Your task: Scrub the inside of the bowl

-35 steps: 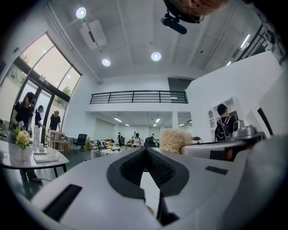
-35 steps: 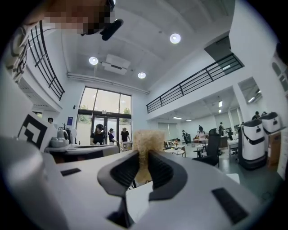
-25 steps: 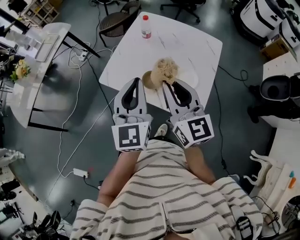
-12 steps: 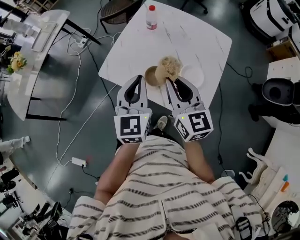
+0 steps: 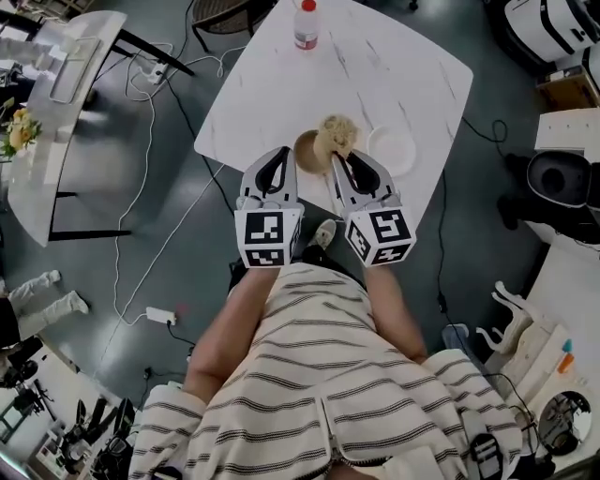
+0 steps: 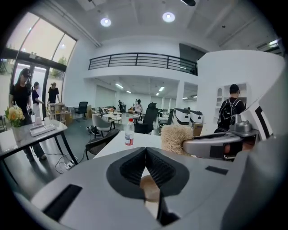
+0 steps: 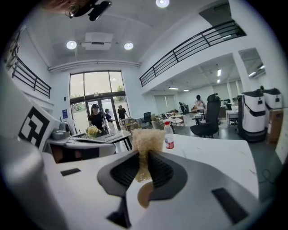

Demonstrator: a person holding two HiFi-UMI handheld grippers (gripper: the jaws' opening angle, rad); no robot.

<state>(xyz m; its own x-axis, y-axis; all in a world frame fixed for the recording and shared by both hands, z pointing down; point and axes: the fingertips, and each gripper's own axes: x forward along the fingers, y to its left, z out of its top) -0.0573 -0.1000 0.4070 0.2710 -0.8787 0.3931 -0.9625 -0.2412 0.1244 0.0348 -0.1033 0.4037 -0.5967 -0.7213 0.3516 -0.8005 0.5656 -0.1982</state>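
The brown bowl [image 5: 305,152] is sitting near the front edge of the white marble table [image 5: 281,84], just ahead of both grippers. What is lying in its hollow is not showing clearly. The right gripper [image 5: 339,161] is clamping a tan loofah scrubber [image 5: 337,134] between its jaws. From the head view, the scrubber's bushy end is overlapping the bowl's right rim; whether it is touching the inside cannot be told. The left gripper [image 5: 277,155] is hovering just beside the bowl's left edge, its jaws pressing together with nothing between them. A white plate [image 5: 392,150] is lying just right of the scrubber. A red-capped plastic bottle [image 5: 306,26] is standing upright at the table's far side, well apart.
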